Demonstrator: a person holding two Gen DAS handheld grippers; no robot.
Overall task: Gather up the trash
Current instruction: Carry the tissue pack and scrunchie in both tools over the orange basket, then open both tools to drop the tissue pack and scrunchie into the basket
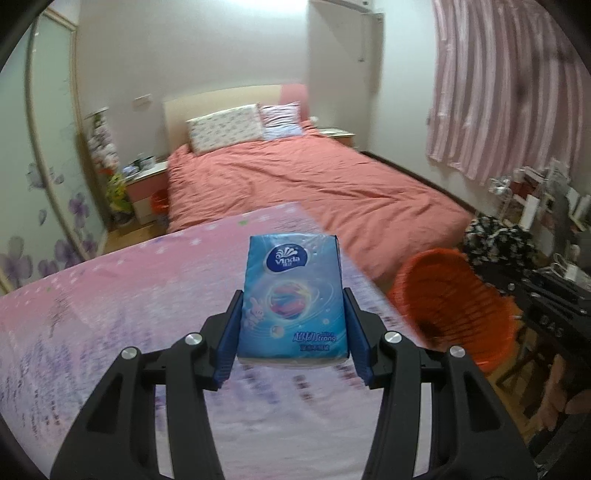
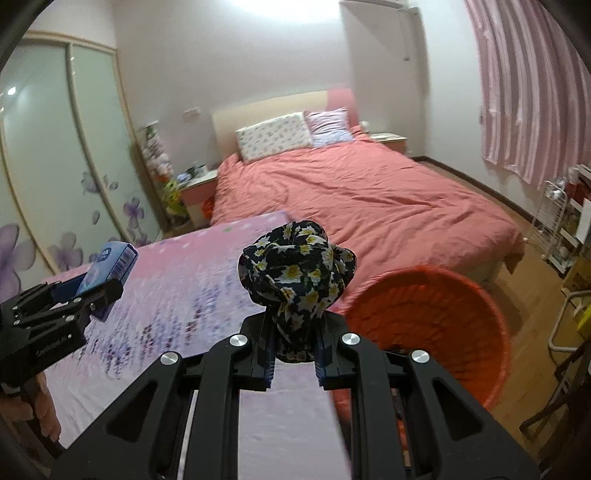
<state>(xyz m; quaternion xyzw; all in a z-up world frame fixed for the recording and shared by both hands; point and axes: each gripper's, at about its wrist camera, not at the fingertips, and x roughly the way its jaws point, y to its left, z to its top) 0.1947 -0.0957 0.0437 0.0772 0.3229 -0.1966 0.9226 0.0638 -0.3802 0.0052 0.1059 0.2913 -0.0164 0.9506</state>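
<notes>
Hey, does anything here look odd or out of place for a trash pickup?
Yes. The left tool grips a sealed-looking blue Vinda tissue pack, and the right tool pinches a bunched floral cloth; neither resembles trash. The orange basket waits beside the table.

Soft indoor light comes from above, blown out to white glare on the wall [image 1: 229,22] over the bed [image 1: 295,184]. Both fisheye views bend straight lines and darken to black at the rim. Motion blur smears the patterned surface [image 1: 129,295] and the orange basket [image 2: 436,317] beside it; the wardrobe door [image 2: 40,147] carries a small reflection.
</notes>
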